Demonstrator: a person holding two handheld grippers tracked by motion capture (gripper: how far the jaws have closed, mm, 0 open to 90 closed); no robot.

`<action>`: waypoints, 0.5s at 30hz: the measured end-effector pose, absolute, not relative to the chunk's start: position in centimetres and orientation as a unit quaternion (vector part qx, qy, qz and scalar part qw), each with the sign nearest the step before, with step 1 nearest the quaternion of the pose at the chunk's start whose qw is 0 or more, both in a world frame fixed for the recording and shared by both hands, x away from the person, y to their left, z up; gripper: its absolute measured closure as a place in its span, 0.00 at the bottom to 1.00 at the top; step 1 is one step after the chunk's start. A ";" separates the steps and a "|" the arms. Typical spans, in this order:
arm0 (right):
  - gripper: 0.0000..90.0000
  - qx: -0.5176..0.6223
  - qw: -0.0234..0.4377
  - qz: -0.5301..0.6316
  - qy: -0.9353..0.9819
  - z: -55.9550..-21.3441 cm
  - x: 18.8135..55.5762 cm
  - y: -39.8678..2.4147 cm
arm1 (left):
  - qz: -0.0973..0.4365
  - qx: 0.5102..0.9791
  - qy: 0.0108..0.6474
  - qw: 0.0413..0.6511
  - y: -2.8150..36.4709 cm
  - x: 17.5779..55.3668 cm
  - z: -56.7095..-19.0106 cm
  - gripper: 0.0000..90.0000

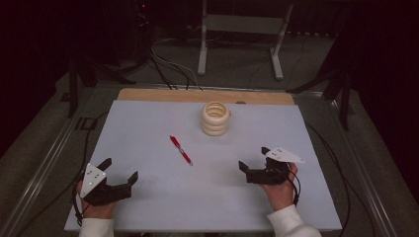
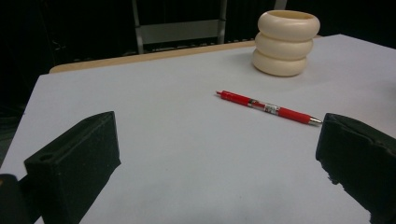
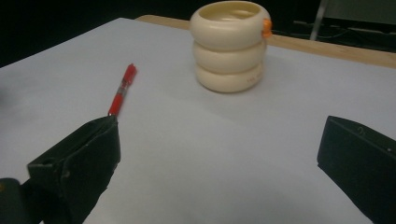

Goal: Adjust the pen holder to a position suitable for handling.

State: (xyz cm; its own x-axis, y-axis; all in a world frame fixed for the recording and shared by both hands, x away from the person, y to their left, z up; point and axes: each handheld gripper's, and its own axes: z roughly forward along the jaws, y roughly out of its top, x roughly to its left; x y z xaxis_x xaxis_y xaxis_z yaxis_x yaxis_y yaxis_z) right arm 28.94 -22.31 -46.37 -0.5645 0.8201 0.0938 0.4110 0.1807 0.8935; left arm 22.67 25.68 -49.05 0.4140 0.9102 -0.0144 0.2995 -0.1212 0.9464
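A red pen (image 1: 181, 149) lies flat near the middle of the white table top (image 1: 148, 128), slanting from far left to near right. Behind it stands a cream holder shaped like three stacked rings (image 1: 216, 118), open at the top. My left gripper (image 1: 119, 171) rests open at the near left, with the pen (image 2: 268, 107) and the cream holder (image 2: 286, 43) ahead of it. My right gripper (image 1: 253, 157) rests open at the near right, nothing between its jaws; the pen (image 3: 122, 88) lies ahead on its left and the holder (image 3: 229, 45) straight ahead.
A wooden strip (image 1: 202, 95) runs along the table's far edge. Beyond it stand a grey metal frame (image 1: 242, 34) and cables on the floor (image 1: 168, 69). A small orange tab (image 3: 266, 27) sticks out from the holder's rim.
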 end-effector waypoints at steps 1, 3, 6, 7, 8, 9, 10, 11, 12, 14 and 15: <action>0.00 0.416 0.208 0.485 0.740 -46.3 29.2 -22.0 | 0.310 0.682 0.443 0.493 25.7 22.7 -49.1 0.00; 0.00 0.414 0.209 0.484 0.742 -46.0 29.7 -21.5 | 0.311 0.681 0.443 0.493 25.7 22.7 -49.1 0.00; 0.00 0.416 0.207 0.482 0.743 -45.6 30.6 -20.8 | 0.311 0.681 0.444 0.493 25.7 22.7 -49.1 0.00; 0.00 0.416 0.205 0.482 0.743 -45.4 30.9 -20.6 | 0.311 0.681 0.444 0.493 25.7 22.7 -49.1 0.00; 0.00 0.416 0.204 0.483 0.743 -45.1 31.4 -20.2 | 0.311 0.681 0.443 0.493 25.7 22.7 -49.1 0.00; 0.00 0.415 0.203 0.482 0.744 -45.0 31.6 -20.0 | 0.311 0.681 0.444 0.493 25.7 22.6 -49.1 0.00; 0.00 0.415 0.203 0.482 0.744 -45.0 31.6 -20.0 | 0.311 0.681 0.444 0.493 25.7 22.6 -49.1 0.00; 0.00 0.416 0.203 0.481 0.745 -44.8 31.9 -19.8 | 0.311 0.681 0.444 0.493 25.7 22.6 -49.1 0.00; 0.00 0.415 0.203 0.482 0.744 -44.7 32.2 -19.6 | 0.311 0.681 0.443 0.493 25.7 22.6 -49.1 0.00; 0.00 0.417 0.198 0.484 0.743 -44.4 32.7 -19.2 | 0.310 0.682 0.443 0.493 25.6 22.7 -49.1 0.00; 0.00 0.420 0.195 0.484 0.743 -44.1 33.1 -18.8 | 0.310 0.682 0.443 0.493 25.6 22.7 -49.1 0.00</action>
State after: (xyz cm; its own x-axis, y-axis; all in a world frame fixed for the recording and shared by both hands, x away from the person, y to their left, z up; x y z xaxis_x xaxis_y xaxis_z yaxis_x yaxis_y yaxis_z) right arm 33.07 -18.80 -44.07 -0.5720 0.8119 0.1167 0.4348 0.1795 0.8825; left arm 22.66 25.64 -49.07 0.4157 0.9094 -0.0143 0.2985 -0.1216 0.9466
